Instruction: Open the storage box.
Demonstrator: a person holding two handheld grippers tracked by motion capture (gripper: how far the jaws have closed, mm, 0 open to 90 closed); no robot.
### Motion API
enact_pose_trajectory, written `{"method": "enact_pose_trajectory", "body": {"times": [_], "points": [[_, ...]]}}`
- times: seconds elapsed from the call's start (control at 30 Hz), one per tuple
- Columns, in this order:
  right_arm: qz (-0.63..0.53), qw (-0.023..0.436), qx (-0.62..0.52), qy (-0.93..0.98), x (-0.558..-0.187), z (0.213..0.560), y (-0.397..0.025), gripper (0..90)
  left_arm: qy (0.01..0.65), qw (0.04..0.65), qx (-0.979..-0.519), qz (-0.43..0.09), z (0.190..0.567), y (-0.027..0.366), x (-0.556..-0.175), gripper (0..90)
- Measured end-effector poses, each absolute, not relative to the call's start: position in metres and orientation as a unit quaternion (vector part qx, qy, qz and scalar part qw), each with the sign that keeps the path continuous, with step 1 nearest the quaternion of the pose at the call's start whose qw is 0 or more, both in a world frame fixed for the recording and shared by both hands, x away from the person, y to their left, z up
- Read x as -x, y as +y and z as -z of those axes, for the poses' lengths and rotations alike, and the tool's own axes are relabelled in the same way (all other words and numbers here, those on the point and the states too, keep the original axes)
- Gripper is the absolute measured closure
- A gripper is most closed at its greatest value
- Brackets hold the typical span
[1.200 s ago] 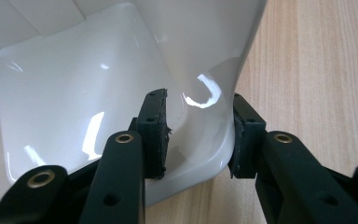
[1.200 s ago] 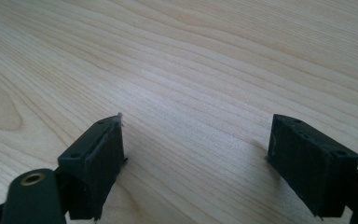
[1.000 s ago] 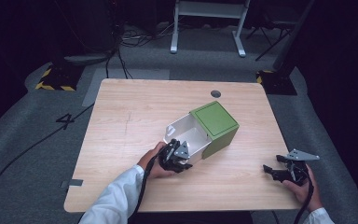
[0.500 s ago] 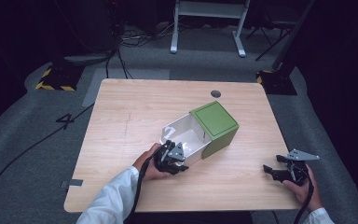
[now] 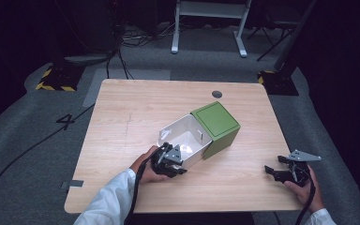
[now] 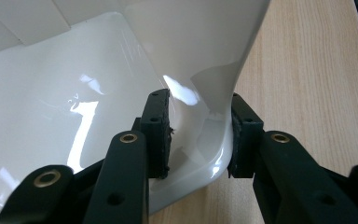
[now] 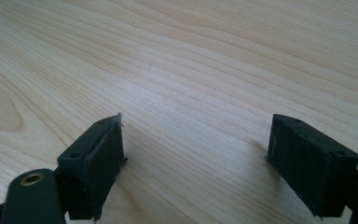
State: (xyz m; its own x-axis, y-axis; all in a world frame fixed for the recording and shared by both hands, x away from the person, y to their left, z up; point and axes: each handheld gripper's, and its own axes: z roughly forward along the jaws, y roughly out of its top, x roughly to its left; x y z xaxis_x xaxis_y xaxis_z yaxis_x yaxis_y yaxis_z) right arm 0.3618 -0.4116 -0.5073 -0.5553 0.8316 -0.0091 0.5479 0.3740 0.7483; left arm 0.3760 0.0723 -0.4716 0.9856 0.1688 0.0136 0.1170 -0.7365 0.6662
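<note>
A green box (image 5: 215, 123) lies on its side mid-table, its glossy white inside (image 5: 183, 138) opening toward the person. My left gripper (image 5: 172, 158) is at the near edge of that opening. In the left gripper view its jaws (image 6: 198, 137) are shut on the curled corner of a white flap (image 6: 200, 70), one pad on each face. My right gripper (image 5: 275, 171) rests low near the table's front right corner, held by a hand. In the right gripper view it (image 7: 196, 158) stands open over bare wood, with nothing between the jaws.
The light wooden table (image 5: 136, 108) has a dark round cable hole (image 5: 217, 94) near its far edge. Grey carpet surrounds it, with a black cable (image 5: 37, 145) on the left and a white metal stand (image 5: 206, 28) beyond the table.
The left gripper has shifted slightly back toward the person at the box's white flap. The right gripper has stayed in place.
</note>
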Motion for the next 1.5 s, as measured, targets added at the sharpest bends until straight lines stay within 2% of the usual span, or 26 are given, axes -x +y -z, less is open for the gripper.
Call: {"method": "enact_pose_trajectory", "body": {"times": [0.17, 0.27, 0.3, 0.33, 0.43, 0.47, 0.5, 0.53, 1.03, 1.5], "points": [[-0.36, 0.197, -0.428, 0.805, -0.362, 0.507, -0.412, 18.4, 0.082, 0.352, -0.932, -0.038, 0.473, 0.072, -0.377, 64.5], [-0.36, 0.197, -0.428, 0.805, -0.362, 0.507, -0.412, 18.4, 0.088, 0.341, -0.935, -0.041, 0.476, 0.071, -0.378, 49.3], [-0.36, 0.197, -0.428, 0.805, -0.362, 0.507, -0.412, 18.4, 0.088, 0.34, -0.935, -0.042, 0.476, 0.072, -0.377, 53.9], [-0.36, 0.197, -0.428, 0.805, -0.362, 0.507, -0.412, 18.4, 0.081, 0.346, -0.934, -0.045, 0.475, 0.072, -0.376, 53.9], [-0.36, 0.197, -0.428, 0.805, -0.362, 0.507, -0.412, 18.4, 0.095, 0.361, -0.925, -0.067, 0.466, 0.07, -0.373, 31.4], [-0.36, 0.197, -0.428, 0.805, -0.362, 0.507, -0.412, 18.4, 0.095, 0.361, -0.925, -0.067, 0.466, 0.07, -0.373, 27.1], [-0.36, 0.197, -0.428, 0.805, -0.362, 0.507, -0.412, 18.4, 0.103, 0.36, -0.924, -0.074, 0.465, 0.07, -0.373, 27.1], [-0.36, 0.197, -0.428, 0.805, -0.362, 0.507, -0.412, 18.4, 0.111, 0.359, -0.923, -0.084, 0.464, 0.07, -0.372, 17.2], [-0.36, 0.197, -0.428, 0.805, -0.362, 0.507, -0.412, 18.4, 0.148, 0.399, -0.894, -0.143, 0.432, 0.109, -0.347, 16.4], [-0.36, 0.197, -0.428, 0.805, -0.362, 0.507, -0.412, 18.5, 0.22, 0.388, -0.875, -0.188, 0.441, 0.166, -0.328, 16.5]]}}
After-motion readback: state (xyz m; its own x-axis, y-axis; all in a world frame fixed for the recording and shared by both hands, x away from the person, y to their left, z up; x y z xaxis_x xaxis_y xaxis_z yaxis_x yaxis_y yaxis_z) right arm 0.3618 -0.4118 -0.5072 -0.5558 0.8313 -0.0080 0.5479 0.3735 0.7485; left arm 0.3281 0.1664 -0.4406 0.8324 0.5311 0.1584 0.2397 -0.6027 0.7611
